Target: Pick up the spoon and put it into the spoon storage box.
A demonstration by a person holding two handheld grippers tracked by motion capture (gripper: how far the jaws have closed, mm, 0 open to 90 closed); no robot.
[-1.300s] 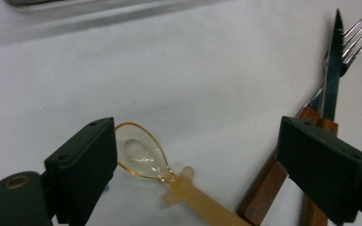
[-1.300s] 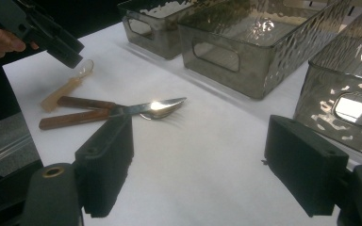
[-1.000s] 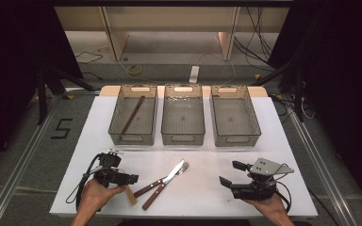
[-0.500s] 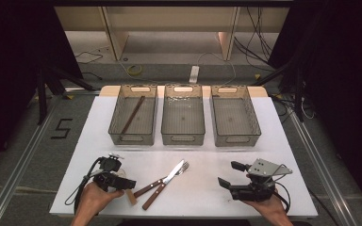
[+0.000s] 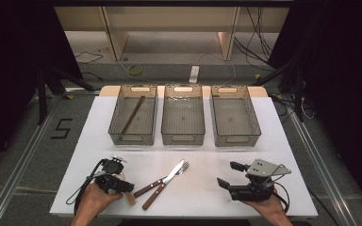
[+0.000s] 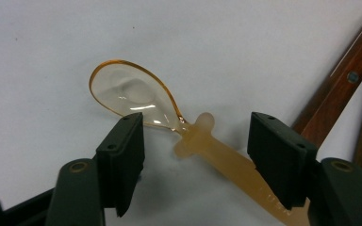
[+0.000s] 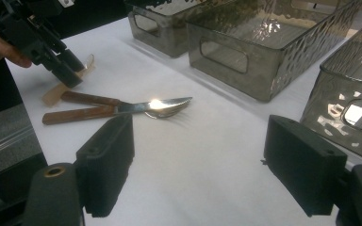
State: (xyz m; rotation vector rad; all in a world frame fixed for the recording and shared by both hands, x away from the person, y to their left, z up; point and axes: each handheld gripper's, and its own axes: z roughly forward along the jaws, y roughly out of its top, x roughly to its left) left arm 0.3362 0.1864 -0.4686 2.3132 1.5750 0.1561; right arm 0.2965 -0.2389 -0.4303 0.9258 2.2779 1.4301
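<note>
The left tongs [image 6: 195,155], jaws just closing but not yet pressing, straddle a clear amber spoon [image 6: 169,122] lying on the white surface [image 5: 202,188] beside a knife [image 5: 162,184]; the right tongs [image 7: 207,165] gape wide.

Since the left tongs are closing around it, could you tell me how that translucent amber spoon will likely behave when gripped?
The spoon looks like thin plastic, so probably light and slightly flexible. Its glossy bowl may be slippery; the matte handle between the left tongs, which have just been closing without pressing yet, seems safer. Lying flat, it should not roll.
</note>
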